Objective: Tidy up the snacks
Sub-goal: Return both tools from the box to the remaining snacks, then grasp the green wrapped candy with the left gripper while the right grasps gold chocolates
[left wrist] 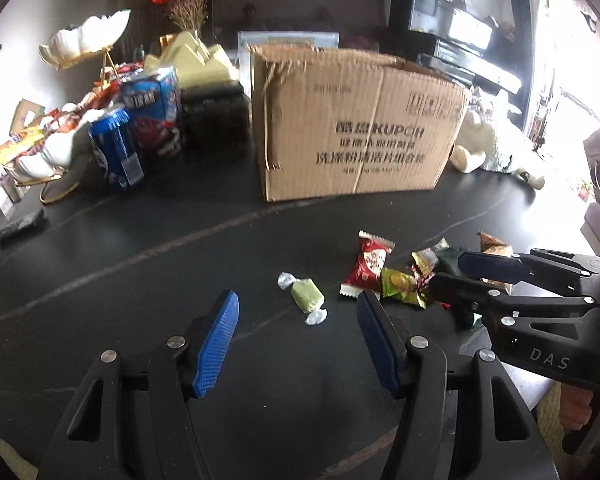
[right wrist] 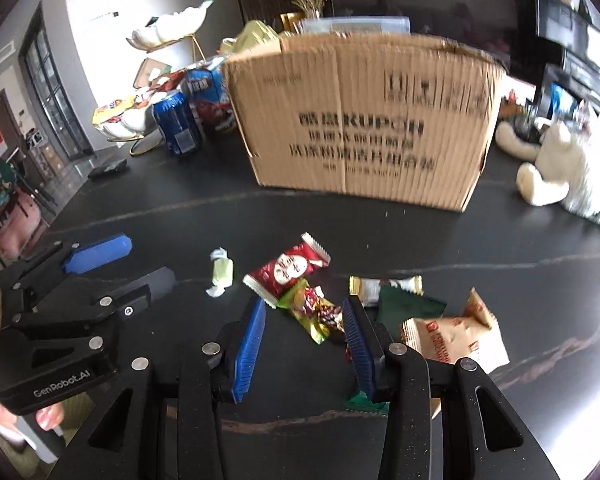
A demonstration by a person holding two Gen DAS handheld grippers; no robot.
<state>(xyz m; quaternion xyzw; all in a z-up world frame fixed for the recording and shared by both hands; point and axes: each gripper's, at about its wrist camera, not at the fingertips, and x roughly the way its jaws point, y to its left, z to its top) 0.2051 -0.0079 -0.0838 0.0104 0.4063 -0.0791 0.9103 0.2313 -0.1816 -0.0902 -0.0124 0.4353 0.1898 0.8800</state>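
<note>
Loose snacks lie on the black table [left wrist: 140, 240] in front of an open cardboard box [left wrist: 352, 124]. A pale green wrapped candy [left wrist: 306, 298] lies just ahead of my open, empty left gripper [left wrist: 298, 308], between its fingertips. A red packet [right wrist: 288, 268], a green-yellow packet [right wrist: 314, 312], a dark green packet [right wrist: 408, 306], a gold-white packet [right wrist: 384, 286] and a tan packet [right wrist: 456, 332] lie around my right gripper [right wrist: 304, 312], which is open over the green-yellow packet. The box also shows in the right wrist view [right wrist: 360, 120].
A blue can [left wrist: 116, 148], a blue snack box [left wrist: 156, 112] and a white shell-shaped stand [left wrist: 52, 152] full of snacks sit at the back left. A white plush toy [right wrist: 560, 168] lies right of the box. A dark remote [left wrist: 20, 226] lies at the left edge.
</note>
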